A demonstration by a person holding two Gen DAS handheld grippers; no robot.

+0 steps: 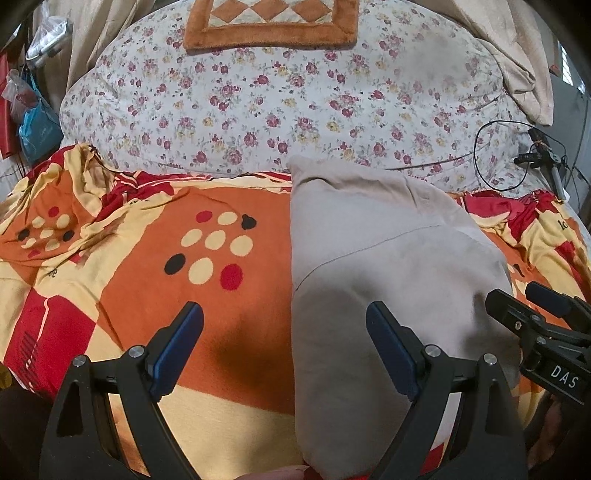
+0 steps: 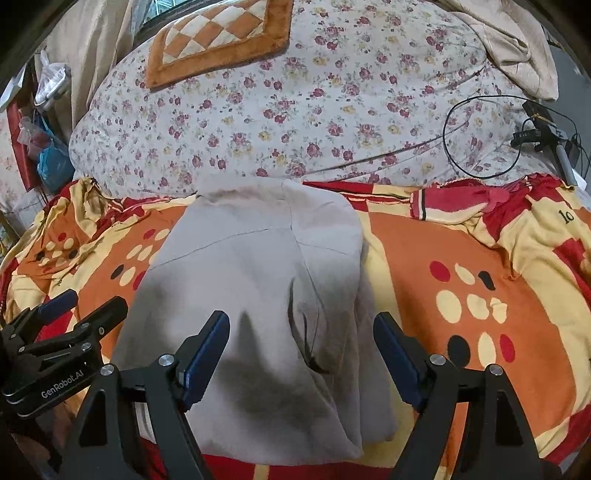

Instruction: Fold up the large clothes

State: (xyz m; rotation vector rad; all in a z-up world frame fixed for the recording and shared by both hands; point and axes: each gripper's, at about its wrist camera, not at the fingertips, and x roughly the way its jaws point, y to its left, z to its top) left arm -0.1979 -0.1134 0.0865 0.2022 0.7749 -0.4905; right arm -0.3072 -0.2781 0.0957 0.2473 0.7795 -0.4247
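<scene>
A beige-grey garment (image 1: 388,277) lies folded into a long strip on the orange, red and cream bedspread (image 1: 229,295). It also shows in the right wrist view (image 2: 255,295), with layered edges on its right side. My left gripper (image 1: 284,325) is open and empty, hovering over the garment's left edge. My right gripper (image 2: 301,336) is open and empty, above the garment's near right part. The right gripper shows at the right edge of the left wrist view (image 1: 532,306). The left gripper shows at the left of the right wrist view (image 2: 74,306).
A floral quilt (image 1: 295,103) is heaped behind the garment, with a brown checkered mat (image 1: 269,22) on top. A black cable and small device (image 1: 532,155) lie at the far right. Plastic bags (image 1: 33,122) hang at the far left. Beige cloth (image 1: 517,55) drapes at the back right.
</scene>
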